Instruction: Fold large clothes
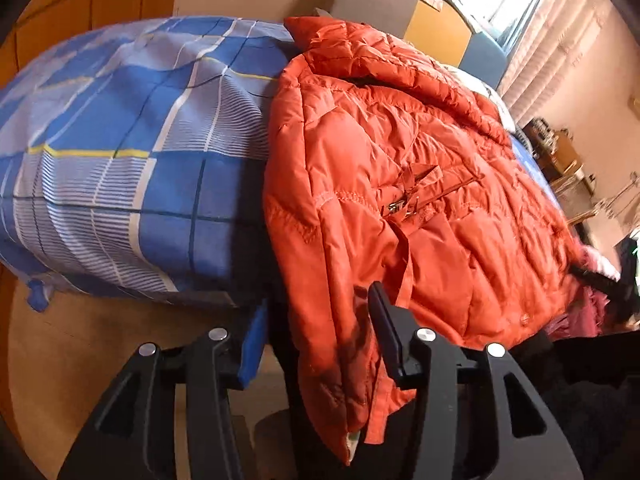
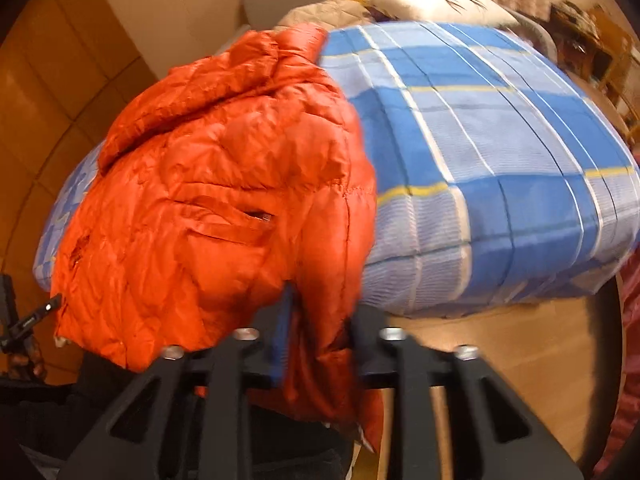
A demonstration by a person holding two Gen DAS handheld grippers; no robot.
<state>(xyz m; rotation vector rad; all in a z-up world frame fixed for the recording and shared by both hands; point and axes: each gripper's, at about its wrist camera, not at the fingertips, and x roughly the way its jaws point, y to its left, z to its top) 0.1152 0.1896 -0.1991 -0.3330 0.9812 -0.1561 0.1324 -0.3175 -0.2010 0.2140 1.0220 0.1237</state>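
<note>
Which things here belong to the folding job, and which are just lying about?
Job:
orange jacket
left claw, hem between its fingers
right claw, gripping the hem
checked bedspread, the jacket lies on it

Lying about:
pillow
beige garment
pink clothes

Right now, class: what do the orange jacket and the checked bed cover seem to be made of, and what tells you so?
Orange jacket: likely thin synthetic shell, nylon or polyester, over soft padding; slight sheen, fine crinkles, stitched puffy panels.
Checked bed cover: probably woven cotton or a cotton blend; matte, printed blue, white and yellow checks, soft folds at the edge.
</note>
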